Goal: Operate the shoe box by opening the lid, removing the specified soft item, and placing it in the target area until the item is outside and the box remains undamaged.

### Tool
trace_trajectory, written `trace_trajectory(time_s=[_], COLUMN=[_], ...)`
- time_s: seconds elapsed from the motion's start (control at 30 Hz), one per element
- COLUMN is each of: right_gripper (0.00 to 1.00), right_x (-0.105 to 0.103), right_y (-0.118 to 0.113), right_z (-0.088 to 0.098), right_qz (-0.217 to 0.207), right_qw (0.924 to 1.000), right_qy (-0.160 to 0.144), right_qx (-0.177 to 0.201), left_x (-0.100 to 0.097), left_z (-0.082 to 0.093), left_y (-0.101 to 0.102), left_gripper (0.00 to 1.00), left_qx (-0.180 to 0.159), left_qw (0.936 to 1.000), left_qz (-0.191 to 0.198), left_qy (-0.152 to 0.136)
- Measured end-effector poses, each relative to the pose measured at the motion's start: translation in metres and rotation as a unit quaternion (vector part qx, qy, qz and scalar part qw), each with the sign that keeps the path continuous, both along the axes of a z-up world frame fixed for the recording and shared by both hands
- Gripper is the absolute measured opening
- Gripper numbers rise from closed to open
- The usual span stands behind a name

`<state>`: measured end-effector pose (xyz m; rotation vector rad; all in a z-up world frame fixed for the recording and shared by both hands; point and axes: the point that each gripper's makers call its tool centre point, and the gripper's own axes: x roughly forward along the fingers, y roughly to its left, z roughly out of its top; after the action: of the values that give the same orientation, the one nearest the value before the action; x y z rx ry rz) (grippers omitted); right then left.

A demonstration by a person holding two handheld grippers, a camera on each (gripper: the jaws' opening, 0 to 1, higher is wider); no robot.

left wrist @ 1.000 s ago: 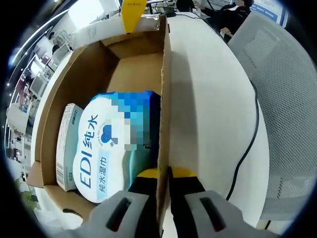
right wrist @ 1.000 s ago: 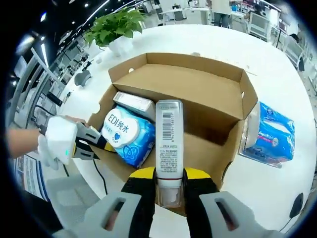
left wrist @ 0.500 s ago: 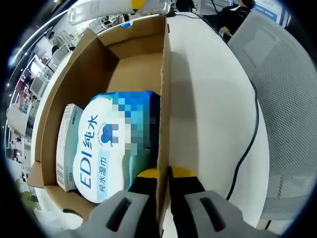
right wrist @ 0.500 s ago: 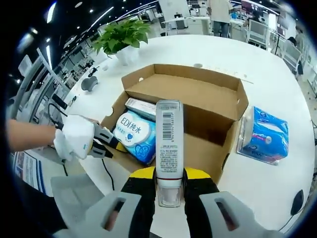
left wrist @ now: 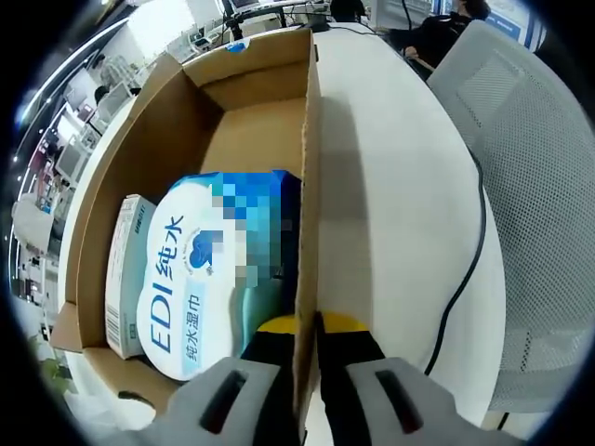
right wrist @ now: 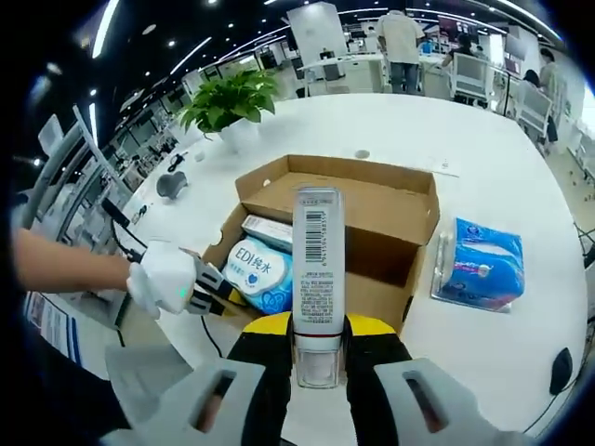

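The open cardboard shoe box lies on a white table. My left gripper is shut on the box's right side wall. Inside lie a blue-and-white wet-wipes pack and a small white carton. High above the box, my right gripper is shut on an upright white tube with a barcode. The wipes pack and the carton rest in the box's left end. The left gripper, held by a white-gloved hand, grips the box's near-left wall.
A blue tissue pack lies on the table right of the box. A potted plant stands beyond it, and a dark mouse-like object sits at the right edge. A mesh chair and a black cable are beside the table.
My right gripper has lifted up and away with the tube, so the box looks smaller in its view. The tube has passed out of the left gripper view's top. The left gripper and box are still.
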<state>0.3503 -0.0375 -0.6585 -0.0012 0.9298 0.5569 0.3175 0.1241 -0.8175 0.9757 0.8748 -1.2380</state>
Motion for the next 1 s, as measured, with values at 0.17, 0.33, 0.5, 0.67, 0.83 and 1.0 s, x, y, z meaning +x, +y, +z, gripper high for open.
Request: trace_trajectory(time_s=[0.17,0.33,0.5,0.67,0.83,1.0], right_gripper=[0.17,0.17,0.17,0.17,0.17,0.17], right_x=[-0.002,-0.008,-0.011,-0.011,-0.010,-0.010], right_y=[0.002,0.005,0.005,0.000,-0.012,-0.024], right_z=[0.012,0.017,0.021,0.028,0.034,0.037], right_qz=[0.003,0.017,0.010,0.005,-0.004,-0.017], right_qw=[0.9997,0.9987,0.9973,0.9954,0.9935,0.9923], right_qy=[-0.023,-0.043,-0.065,-0.087,-0.108,-0.118], right_qx=[0.013,0.022,0.030,0.039,0.037,0.034], left_x=[0.000,0.000,0.000,0.001,0.001,0.000], left_z=[0.000,0.000,0.000,0.000,0.000,0.000], left_y=[0.000,0.000,0.000,0.001,0.000,0.000], left_gripper=[0.02,0.02,0.02,0.02,0.02,0.02], left_qx=[0.000,0.000,0.000,0.000,0.000,0.000], left_qw=[1.0000,1.0000,1.0000,1.0000,1.0000,1.0000], left_qz=[0.000,0.001,0.001,0.001,0.000,0.000], left_qy=[0.000,0.000,0.000,0.000,0.000,-0.001])
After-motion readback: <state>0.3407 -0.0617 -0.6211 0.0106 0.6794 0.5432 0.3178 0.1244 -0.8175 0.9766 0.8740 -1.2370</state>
